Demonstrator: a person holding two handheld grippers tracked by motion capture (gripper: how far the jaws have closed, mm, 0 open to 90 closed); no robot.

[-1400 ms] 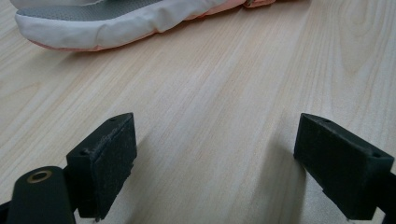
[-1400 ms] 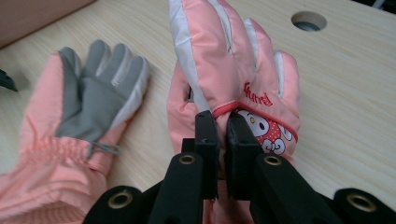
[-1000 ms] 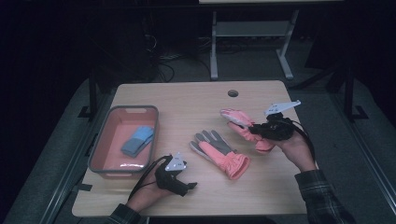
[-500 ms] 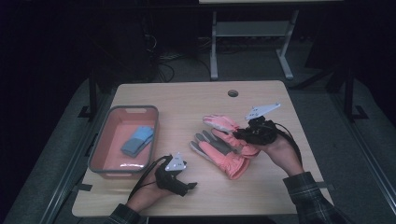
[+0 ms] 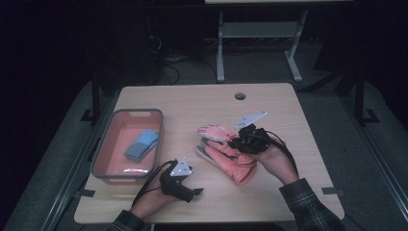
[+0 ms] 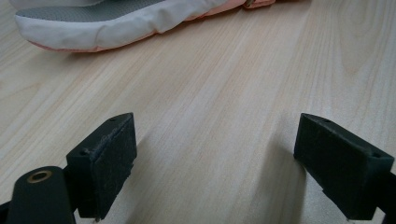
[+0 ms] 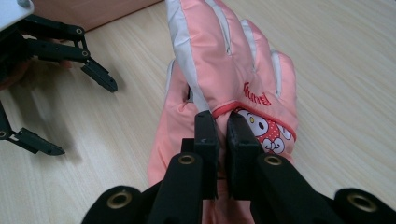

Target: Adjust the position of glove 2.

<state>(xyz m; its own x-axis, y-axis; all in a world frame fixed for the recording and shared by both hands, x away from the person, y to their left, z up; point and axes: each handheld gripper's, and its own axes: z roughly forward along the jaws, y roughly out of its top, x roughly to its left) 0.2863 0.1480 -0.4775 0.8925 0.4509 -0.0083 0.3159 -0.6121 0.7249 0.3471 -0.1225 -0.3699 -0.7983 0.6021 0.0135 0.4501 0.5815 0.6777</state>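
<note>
A red tray (image 5: 109, 144) sits by the desk's (image 5: 192, 101) left edge with a blue thing (image 5: 142, 144) inside. My left gripper (image 5: 185, 188) rests wide open near the front edge. My right gripper (image 7: 223, 135) pinches the cuff of one pink glove (image 7: 233, 65) over the other glove (image 5: 226, 161), right of the middle.

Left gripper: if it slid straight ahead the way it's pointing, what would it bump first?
Probably the pink glove lying on the table. Bare wood lies between the open left gripper and it.
</note>
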